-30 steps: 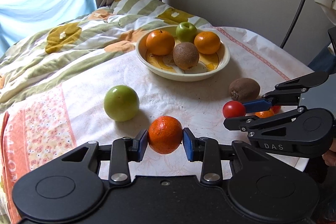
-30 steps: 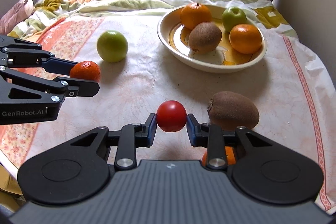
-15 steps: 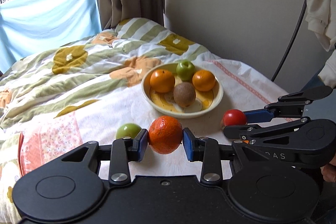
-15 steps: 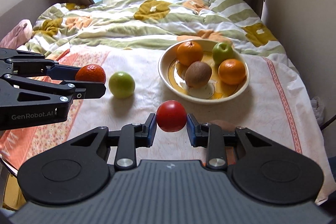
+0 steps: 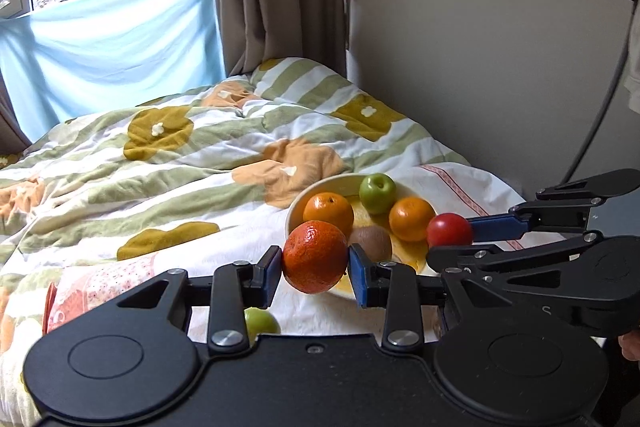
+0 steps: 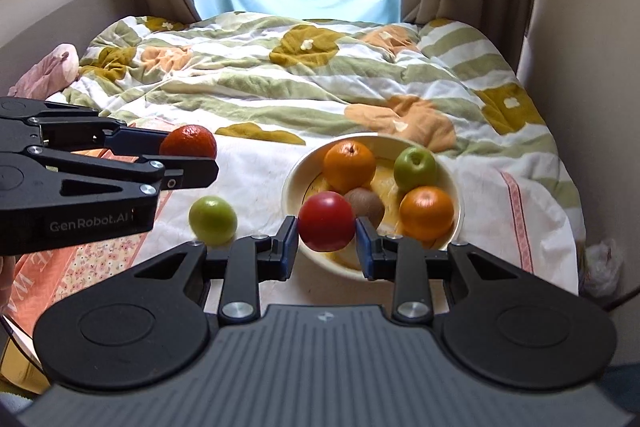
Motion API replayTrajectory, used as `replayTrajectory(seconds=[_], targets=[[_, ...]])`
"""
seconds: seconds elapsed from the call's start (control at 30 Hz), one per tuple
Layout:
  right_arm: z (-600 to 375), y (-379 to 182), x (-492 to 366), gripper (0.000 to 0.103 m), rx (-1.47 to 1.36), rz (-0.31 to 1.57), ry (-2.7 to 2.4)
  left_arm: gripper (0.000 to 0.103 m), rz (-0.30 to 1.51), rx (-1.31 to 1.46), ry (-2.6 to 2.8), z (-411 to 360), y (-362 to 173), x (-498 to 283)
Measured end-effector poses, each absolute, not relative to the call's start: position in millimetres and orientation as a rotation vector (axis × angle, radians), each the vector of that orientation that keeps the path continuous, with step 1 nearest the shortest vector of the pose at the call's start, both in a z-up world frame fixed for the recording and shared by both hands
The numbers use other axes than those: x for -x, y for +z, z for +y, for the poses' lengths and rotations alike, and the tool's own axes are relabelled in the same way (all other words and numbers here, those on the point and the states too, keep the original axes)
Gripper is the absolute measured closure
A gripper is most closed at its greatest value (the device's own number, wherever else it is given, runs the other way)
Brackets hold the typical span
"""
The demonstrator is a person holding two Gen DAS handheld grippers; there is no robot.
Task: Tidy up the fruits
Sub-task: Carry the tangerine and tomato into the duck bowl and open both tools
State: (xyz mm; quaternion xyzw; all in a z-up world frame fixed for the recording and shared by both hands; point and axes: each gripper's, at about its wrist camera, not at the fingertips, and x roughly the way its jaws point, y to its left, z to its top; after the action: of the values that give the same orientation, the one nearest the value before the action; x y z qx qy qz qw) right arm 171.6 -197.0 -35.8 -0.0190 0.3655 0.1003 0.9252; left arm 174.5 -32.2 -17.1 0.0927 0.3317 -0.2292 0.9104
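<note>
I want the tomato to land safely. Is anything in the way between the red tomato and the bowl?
Nothing blocks the path. The right gripper holds the red tomato in the air near the bowl. The bowl already holds two oranges, a green apple and a kiwi, so the free room is at its near side.

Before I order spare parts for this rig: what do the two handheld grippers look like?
Both are matte black plastic with round hubs, silver pivot screws and blue finger pads. The left gripper carries white "GenRobot.AI" lettering on its side, seen from the right wrist view. The right gripper has a grey ribbed cover behind its fingers. No cables show on either.
</note>
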Motion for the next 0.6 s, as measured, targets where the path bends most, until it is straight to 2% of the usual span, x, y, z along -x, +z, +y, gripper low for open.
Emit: replayTrajectory(seconds=[0.3, 0.6], targets=[[-241.1, -41.9, -236.4, 0.057, 0.070, 0.748, 0.318, 0.064, 0.728, -0.175, -0.357, -75.6, -30.2, -212.8], [-265.9, -67.5, -298.0, 0.057, 0.102, 0.787, 0.432, 0.064, 0.818, -0.197, -0.243, -107.4, -68.5, -256.5]])
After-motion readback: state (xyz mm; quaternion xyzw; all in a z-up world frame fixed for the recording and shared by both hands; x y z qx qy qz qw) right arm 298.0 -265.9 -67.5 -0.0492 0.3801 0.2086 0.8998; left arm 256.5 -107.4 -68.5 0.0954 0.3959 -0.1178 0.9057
